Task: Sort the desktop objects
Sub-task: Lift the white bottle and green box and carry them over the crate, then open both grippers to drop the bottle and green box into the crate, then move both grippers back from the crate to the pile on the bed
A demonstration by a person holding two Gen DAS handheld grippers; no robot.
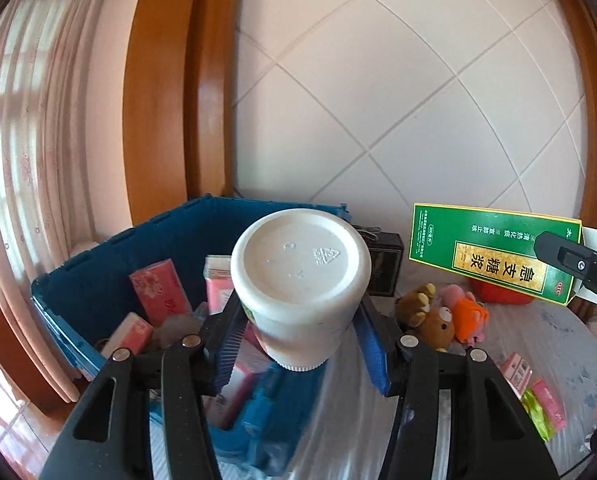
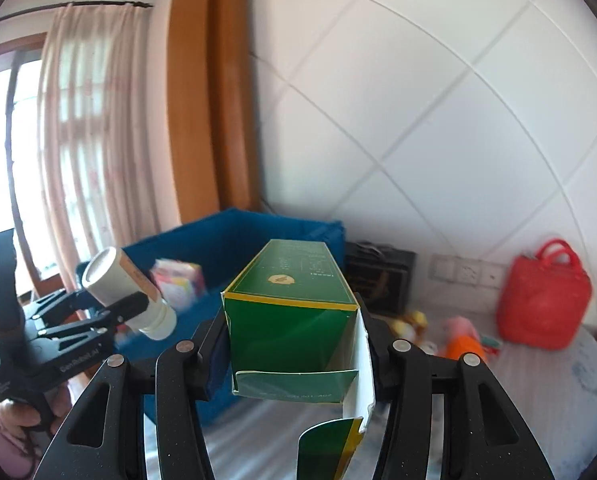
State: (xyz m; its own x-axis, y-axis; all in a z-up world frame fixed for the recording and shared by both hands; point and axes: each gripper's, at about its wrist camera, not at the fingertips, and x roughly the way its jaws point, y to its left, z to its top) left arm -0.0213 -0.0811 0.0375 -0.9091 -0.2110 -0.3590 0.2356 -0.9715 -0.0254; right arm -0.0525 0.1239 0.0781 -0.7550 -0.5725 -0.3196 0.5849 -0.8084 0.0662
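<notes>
Clamped in the left gripper (image 1: 298, 328) is a white plastic bottle (image 1: 300, 280), base toward the lens, cap down; the base bears a moulded recycling triangle. Both blue ribbed pads press its sides, jaws partly apart. At 9 o'clock sits a blue bin (image 1: 110, 264) holding red and pink packets (image 1: 160, 294). At 3 o'clock plush toys (image 1: 442, 316) lie on the table (image 1: 538, 332), small pink boxes (image 1: 516, 368) nearer.

Gripped by the right gripper (image 2: 294, 344) is a green carton (image 2: 294, 320), its end flap hanging open toward the lens. In the left view its gold panel reads 急支糖浆, with a red OTC mark. At 2 o'clock in the right view stands a red basket (image 2: 544, 304); a black box (image 2: 380, 280) sits at 1 o'clock.
</notes>
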